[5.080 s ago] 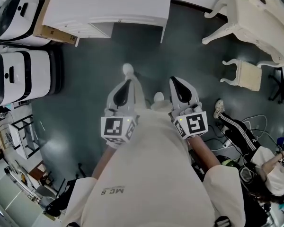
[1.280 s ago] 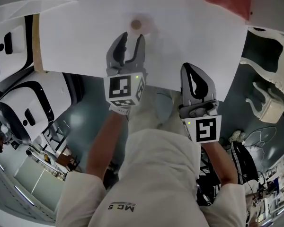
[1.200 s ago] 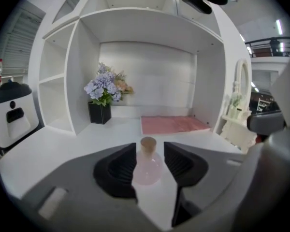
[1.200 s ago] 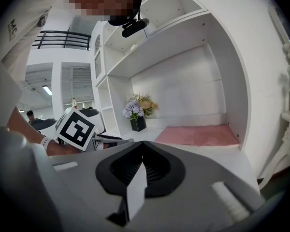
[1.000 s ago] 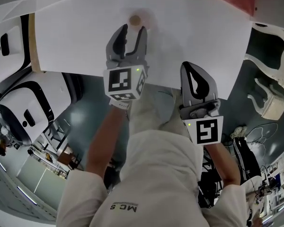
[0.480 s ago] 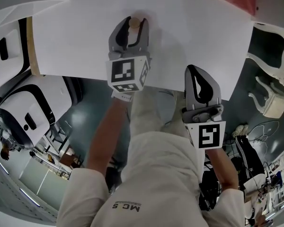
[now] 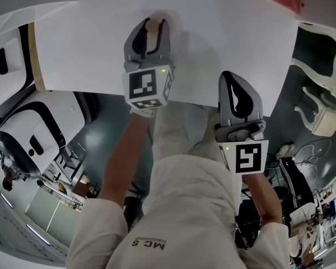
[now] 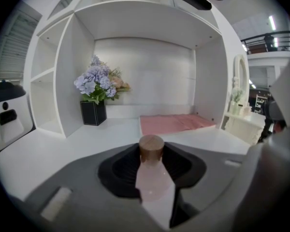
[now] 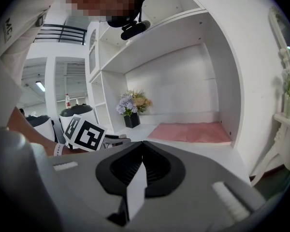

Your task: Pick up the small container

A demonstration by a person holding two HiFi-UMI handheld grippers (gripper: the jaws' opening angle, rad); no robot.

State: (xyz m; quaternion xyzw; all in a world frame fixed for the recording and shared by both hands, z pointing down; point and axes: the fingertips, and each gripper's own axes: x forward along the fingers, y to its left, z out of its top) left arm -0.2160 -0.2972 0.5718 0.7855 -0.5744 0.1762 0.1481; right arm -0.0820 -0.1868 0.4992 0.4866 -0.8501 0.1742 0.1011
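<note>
The small container (image 7: 152, 25) is a pale pink bottle with a brown cork top (image 8: 151, 148), standing on the white table (image 7: 224, 38). My left gripper (image 7: 151, 22) reaches over the table edge with the bottle (image 8: 152, 180) between its fingertips. Its jaws are closing on the bottle, and I cannot see the pads pressing it. My right gripper (image 7: 235, 78) is shut and empty, hanging at the table's near edge, to the right of the left one. In the right gripper view its jaws (image 9: 141, 149) meet with only a thin sliver between them.
A pink mat (image 8: 174, 122) lies at the table's back right, and a black vase of purple flowers (image 8: 94, 111) stands at the back left against the shelf wall. White appliances (image 7: 22, 133) stand left of the table. A white ornate chair (image 7: 319, 111) is on the right.
The left gripper has moved forward until its jaws surround the bottle, and the jaws have narrowed. The right gripper has stayed near the table edge.
</note>
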